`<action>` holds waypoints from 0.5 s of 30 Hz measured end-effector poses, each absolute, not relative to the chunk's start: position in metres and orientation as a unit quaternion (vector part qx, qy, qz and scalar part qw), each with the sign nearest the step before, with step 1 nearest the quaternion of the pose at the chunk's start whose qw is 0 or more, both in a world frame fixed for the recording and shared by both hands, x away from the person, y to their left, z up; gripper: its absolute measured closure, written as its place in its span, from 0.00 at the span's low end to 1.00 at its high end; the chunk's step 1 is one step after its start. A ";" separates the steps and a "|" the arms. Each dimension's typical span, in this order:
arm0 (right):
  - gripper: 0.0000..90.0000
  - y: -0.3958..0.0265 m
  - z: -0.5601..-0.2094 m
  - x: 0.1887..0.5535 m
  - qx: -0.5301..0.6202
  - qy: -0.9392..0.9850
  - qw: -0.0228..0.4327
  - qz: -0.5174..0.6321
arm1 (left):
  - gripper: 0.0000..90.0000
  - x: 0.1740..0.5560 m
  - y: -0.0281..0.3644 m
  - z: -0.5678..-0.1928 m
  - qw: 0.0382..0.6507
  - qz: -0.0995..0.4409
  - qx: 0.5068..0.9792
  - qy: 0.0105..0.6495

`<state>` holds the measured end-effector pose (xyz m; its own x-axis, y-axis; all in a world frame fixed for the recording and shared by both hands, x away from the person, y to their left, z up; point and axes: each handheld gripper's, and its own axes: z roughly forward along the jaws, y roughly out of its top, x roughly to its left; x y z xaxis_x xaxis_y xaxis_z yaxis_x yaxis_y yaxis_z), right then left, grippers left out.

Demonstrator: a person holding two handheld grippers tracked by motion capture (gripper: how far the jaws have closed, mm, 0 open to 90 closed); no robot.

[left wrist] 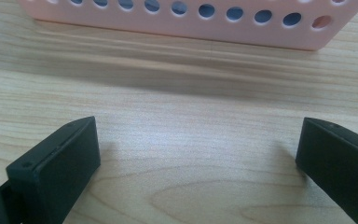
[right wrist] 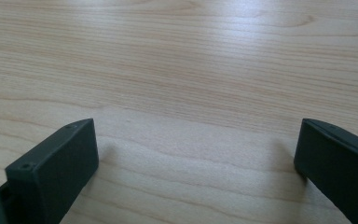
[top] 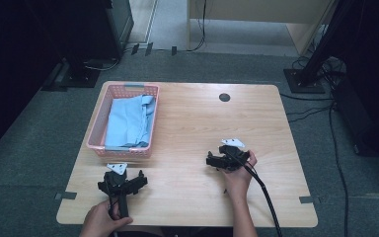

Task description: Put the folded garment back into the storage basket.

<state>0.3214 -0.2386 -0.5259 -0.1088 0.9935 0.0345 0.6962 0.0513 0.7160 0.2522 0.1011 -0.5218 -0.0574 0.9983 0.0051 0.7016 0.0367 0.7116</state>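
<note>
The person is resting both tools on the wooden table (top: 192, 128), and nothing is being gripped. The left gripper (top: 122, 183) is sitting just in front of the pink basket (top: 97, 118), its jaws spread wide with only bare wood between them; in the left gripper view the basket's perforated wall (left wrist: 191, 23) is standing close ahead. The right gripper (top: 225, 160) is lying well off to the right on open tabletop, jaws equally wide apart and pinching nothing, pointing across the table toward the left.

The light blue cloth (top: 128, 121) is lying folded inside the basket, filling most of it, one corner riding up near the far rim.

What I'm seeing as the risk: the basket looks light, so a jaw that is catching the near rim or poking into one of the wall holes could be shoving or tipping the whole thing rather than reaching the fabric. A grab that is taking only the top fold would probably be unravelling the neat stack as it lifts. The right gripper's cable (top: 266, 197) is trailing off the near edge and might be snagging there during a reach across.

No brand, label or lettering is showing anywhere that I can read
</note>
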 end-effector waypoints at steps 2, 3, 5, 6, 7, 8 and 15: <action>0.00 -0.241 -0.526 0.321 0.621 0.681 0.249 0.299 | 0.00 0.252 0.101 -0.522 0.263 0.282 0.634 0.670; 0.00 -0.242 -0.526 0.320 0.622 0.680 0.249 0.298 | 0.00 0.252 0.101 -0.522 0.263 0.282 0.634 0.670; 0.00 -0.243 -0.526 0.320 0.622 0.680 0.249 0.298 | 0.00 0.252 0.101 -0.522 0.263 0.282 0.634 0.670; 0.00 -0.244 -0.526 0.320 0.621 0.680 0.249 0.298 | 0.00 0.252 0.101 -0.522 0.263 0.282 0.634 0.670; 0.00 -0.245 -0.526 0.319 0.622 0.680 0.250 0.297 | 0.00 0.252 0.101 -0.522 0.263 0.282 0.634 0.670; 0.00 -0.246 -0.526 0.319 0.622 0.680 0.250 0.298 | 0.00 0.252 0.101 -0.522 0.263 0.282 0.634 0.670; 0.00 -0.253 -0.526 0.316 0.628 0.673 0.249 0.300 | 0.00 0.252 0.101 -0.522 0.263 0.282 0.634 0.670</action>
